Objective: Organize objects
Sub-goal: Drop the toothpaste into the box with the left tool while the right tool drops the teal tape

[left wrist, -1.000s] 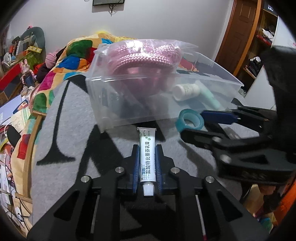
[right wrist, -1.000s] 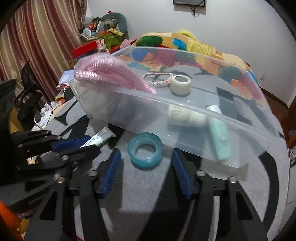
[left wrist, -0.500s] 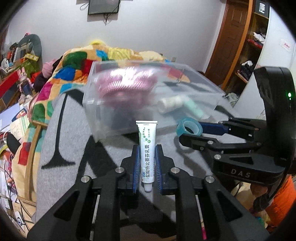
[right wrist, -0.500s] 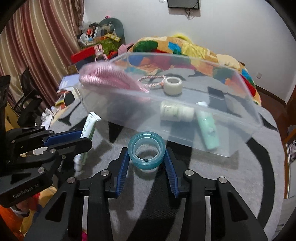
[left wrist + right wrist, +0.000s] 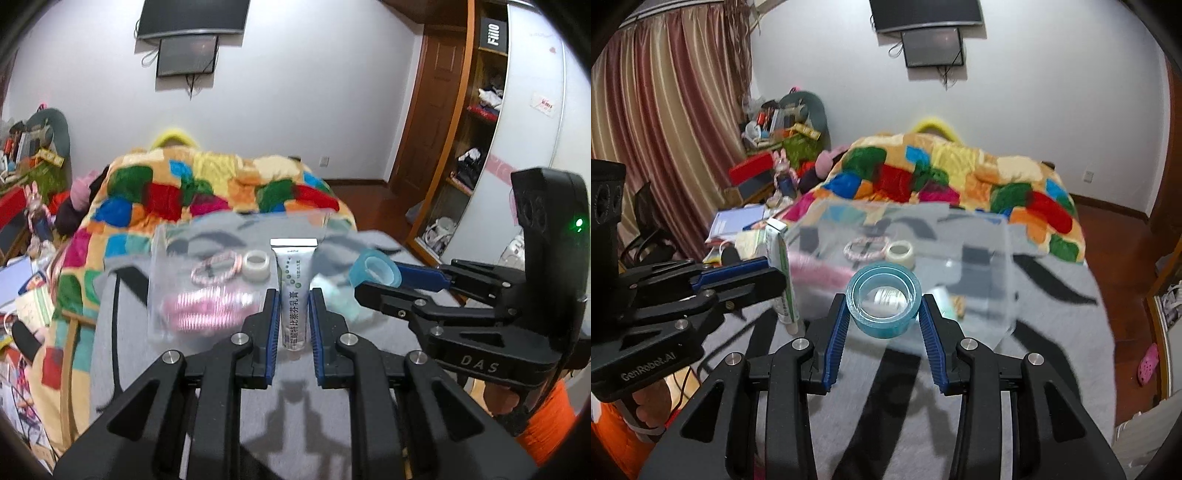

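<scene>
Left gripper clamped a white tube; right gripper clamped a blue tape roll. Both items were held above the grey blanket, near the clear box.

- A patchwork quilt in bright red, green, blue and yellow squares lies heaped on the bed.
- A dark flat screen hangs on the white wall.
- Striped pink-and-cream curtains hang on one side.
- A brown wooden door stands by open shelves.
- A pink clog lies on the wooden floor.
</scene>
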### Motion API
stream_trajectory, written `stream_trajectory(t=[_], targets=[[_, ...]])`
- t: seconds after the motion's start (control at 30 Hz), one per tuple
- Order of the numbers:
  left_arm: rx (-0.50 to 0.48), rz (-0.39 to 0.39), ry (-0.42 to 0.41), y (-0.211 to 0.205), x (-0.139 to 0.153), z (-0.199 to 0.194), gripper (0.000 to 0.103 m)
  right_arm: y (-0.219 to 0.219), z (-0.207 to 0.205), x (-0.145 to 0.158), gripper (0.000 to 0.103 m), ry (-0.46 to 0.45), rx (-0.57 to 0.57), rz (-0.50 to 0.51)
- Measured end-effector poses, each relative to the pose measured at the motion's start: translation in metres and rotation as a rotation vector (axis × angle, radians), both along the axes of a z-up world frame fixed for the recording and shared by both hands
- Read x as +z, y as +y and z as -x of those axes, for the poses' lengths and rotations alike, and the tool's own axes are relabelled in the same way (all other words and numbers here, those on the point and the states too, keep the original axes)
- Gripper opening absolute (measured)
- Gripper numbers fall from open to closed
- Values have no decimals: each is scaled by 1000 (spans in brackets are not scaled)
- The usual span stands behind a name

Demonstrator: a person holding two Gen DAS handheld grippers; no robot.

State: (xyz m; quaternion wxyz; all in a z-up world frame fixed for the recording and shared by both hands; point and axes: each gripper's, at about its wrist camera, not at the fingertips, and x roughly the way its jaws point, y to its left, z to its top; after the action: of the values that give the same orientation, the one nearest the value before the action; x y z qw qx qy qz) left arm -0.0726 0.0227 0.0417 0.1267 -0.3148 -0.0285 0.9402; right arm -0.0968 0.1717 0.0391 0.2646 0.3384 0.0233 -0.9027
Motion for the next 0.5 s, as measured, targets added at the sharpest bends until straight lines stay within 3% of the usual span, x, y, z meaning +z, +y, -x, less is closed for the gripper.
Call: stream_trajectory(t=[0.27, 0.5], targets=[[9, 2, 40, 4, 20, 27, 13, 6, 27, 9, 36, 13, -53, 10], [36, 20, -32, 5, 0, 57, 12, 3, 62, -18, 36, -67, -84, -23]])
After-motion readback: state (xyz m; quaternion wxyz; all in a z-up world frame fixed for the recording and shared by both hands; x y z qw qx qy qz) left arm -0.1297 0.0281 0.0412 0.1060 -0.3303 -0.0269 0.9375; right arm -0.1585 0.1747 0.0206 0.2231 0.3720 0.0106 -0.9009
